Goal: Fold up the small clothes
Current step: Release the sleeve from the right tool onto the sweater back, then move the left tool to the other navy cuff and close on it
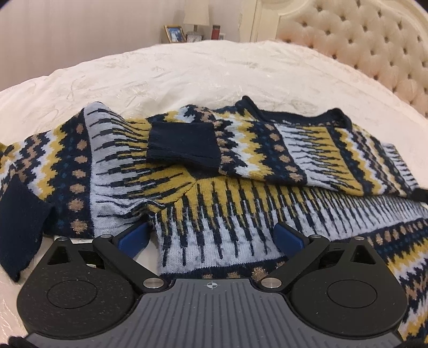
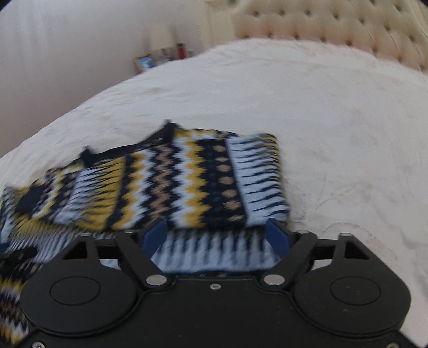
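Note:
A knitted sweater point(image 1: 235, 203) in navy, mustard, pale blue and tan lies on a cream bedspread point(image 1: 187, 69). One sleeve with a navy cuff point(image 1: 184, 146) is folded across its body; another navy cuff point(image 1: 18, 227) hangs at the left. My left gripper point(image 1: 211, 238) is open, its blue fingers point(image 1: 289, 237) either side of the sweater's lower part. In the right wrist view the sweater point(image 2: 187, 182) is blurred; my right gripper point(image 2: 216, 233) is open over its near edge, fingers point(image 2: 278, 233) apart, holding nothing.
A tufted cream headboard point(image 1: 374, 48) stands at the right. A bedside table at the back holds a lamp point(image 1: 196, 16), a picture frame point(image 1: 175, 33) and a red candle point(image 1: 216, 32). Bare bedspread point(image 2: 334, 133) lies beyond and to the right of the sweater.

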